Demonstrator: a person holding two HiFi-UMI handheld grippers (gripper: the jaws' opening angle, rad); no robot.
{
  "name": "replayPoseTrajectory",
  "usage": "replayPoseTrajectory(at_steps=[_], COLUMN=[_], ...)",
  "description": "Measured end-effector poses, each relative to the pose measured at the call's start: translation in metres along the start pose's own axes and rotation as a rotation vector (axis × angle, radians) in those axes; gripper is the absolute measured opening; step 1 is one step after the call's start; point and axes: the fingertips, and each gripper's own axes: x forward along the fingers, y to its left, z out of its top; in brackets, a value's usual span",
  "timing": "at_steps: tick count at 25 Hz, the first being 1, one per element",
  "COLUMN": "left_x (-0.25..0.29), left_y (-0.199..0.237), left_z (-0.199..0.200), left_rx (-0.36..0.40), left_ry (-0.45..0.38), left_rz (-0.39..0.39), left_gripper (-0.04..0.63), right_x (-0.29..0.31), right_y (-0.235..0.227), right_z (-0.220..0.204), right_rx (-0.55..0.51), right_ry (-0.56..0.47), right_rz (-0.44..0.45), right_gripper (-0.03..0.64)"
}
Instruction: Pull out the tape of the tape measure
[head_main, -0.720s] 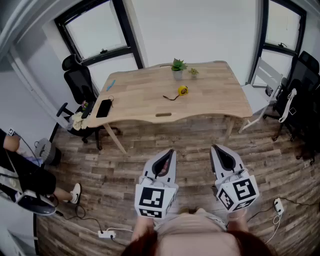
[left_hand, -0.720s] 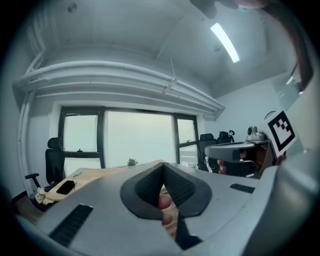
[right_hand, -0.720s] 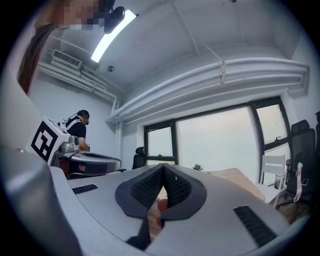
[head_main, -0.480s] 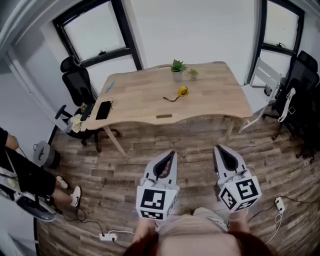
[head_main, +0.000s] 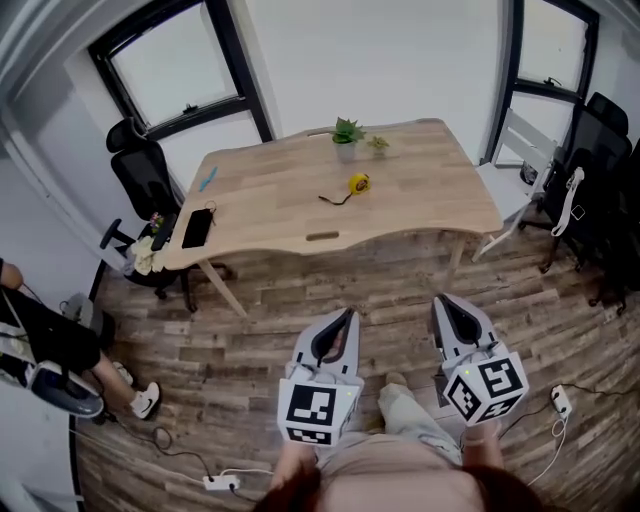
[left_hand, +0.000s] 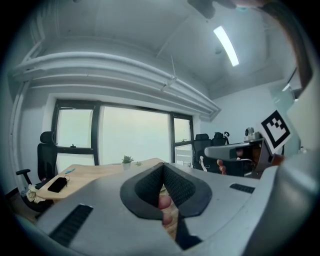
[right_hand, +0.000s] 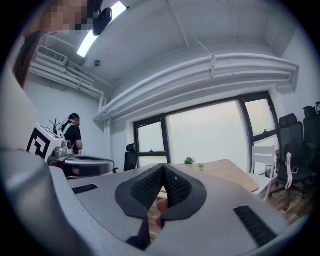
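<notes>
Holding the left hand-held gripper (head_main: 346, 316) and right hand-held gripper (head_main: 444, 302) closed and empty, the person is standing well apart from the counter (head_main: 260, 205). The tape measure (head_main: 359, 183) is lying there, its tape apparently slightly out. The approach is pending; next, the jaws need opening.

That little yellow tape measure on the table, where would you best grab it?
Probably pinch the yellow tape measure across its rounded case from above, since it lies low on the table. The dark strip trailing from it is the other hold, reached from the near edge. Whether that strip is tape or strap is too small to tell.
</notes>
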Motion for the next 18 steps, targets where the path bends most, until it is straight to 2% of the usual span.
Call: replayPoseTrajectory(at_steps=[18], left_x=[0.116], left_y=[0.027], left_z=[0.019], left_rx=[0.039], left_ry=[0.016], left_rz=[-0.013], left_gripper=[-0.003], right_x=[0.091], right_y=[-0.077], right_z=[0.005], right_rx=[0.015], right_ry=[0.014], right_rz=[0.000], right_gripper=[-0.002])
